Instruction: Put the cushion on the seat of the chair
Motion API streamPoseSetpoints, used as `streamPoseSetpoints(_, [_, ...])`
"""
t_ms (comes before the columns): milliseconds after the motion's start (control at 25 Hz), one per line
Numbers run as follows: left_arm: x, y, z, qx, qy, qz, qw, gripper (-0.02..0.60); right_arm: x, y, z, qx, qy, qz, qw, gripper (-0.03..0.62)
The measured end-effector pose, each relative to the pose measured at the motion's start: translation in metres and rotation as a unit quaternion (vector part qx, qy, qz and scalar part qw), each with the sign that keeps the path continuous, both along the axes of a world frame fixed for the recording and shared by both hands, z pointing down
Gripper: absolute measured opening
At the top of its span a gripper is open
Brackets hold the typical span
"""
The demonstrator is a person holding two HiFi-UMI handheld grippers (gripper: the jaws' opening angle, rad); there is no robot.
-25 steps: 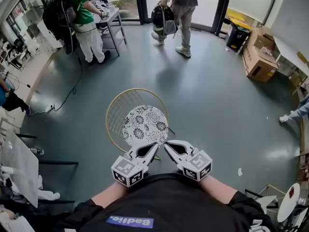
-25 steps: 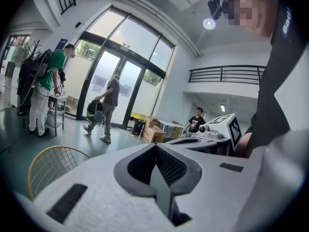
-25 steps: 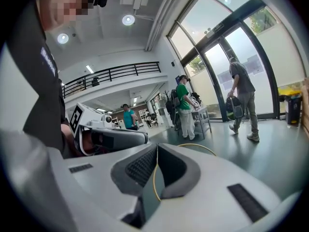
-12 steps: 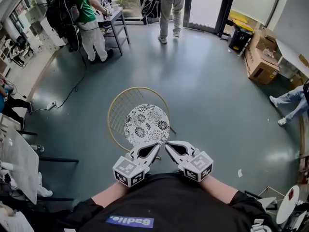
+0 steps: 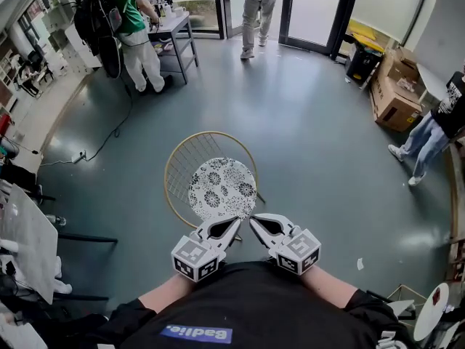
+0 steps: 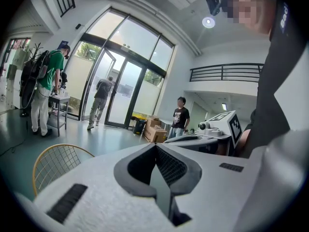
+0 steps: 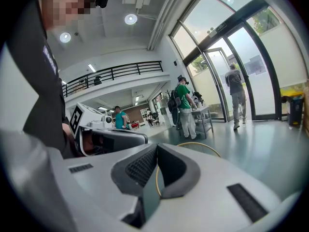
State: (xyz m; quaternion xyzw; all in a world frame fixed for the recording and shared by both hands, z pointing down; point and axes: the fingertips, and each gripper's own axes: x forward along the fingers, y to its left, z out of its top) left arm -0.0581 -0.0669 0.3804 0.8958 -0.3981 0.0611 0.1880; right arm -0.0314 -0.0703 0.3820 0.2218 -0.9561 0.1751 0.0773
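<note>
The cushion (image 5: 221,187) already lies on the chair (image 5: 178,169) seat. The left gripper (image 5: 235,224) and right gripper (image 5: 253,222) are closed and empty, near it. Only a gentle centring nudge seems needed.

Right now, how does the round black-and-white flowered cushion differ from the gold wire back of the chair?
The round black-and-white flowered cushion is a solid, patterned pad, while the gold wire chair back is an open grid you can see through. The cushion lies flat, and the chair back stands upright at its edge. Both have rounded outlines.
</note>
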Motion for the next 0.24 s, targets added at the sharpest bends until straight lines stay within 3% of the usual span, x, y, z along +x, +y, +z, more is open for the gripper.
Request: streamPoseSetpoints(240, [-0.0023, 0.0038, 0.0014, 0.001, -0.002, -0.003, 1.0000, 0.017, -0.0004, 0.0030, 0.0035, -0.004, 0.002, 0.001, 1.000, 0.031])
